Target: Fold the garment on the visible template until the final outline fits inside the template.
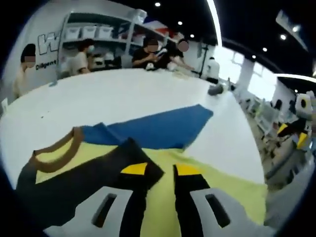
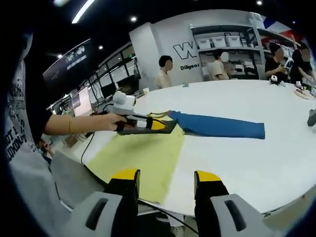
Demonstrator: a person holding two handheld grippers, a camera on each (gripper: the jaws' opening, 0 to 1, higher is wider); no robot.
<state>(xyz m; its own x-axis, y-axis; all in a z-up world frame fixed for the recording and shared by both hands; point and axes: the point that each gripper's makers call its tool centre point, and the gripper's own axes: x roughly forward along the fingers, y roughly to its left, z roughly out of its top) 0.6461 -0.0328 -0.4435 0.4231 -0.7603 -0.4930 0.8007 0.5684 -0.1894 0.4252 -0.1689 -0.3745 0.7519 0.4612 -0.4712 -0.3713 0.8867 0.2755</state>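
The garment lies on a yellow template (image 1: 163, 197) on a white table (image 1: 123, 94). Its black part (image 1: 74, 187) with a brown collar (image 1: 57, 153) rests on the template at the left, and a blue part (image 1: 158, 128) stretches past the template onto the table. My left gripper (image 1: 161, 170) is open just above the black part's corner, template showing between its jaws. In the right gripper view a hand holds that left gripper (image 2: 157, 124) over the black cloth (image 2: 143, 130), with the blue part (image 2: 222, 127) and the template (image 2: 143, 155) beside it. My right gripper (image 2: 165, 177) is open near the table's edge, holding nothing.
Several people sit at the table's far side (image 1: 148, 54), with shelves of white bins (image 1: 89, 32) behind them. A small grey object (image 1: 216, 90) lies near the table's right edge. A cable (image 2: 163, 210) runs below the near edge. Bare white tabletop (image 2: 256, 168) surrounds the garment.
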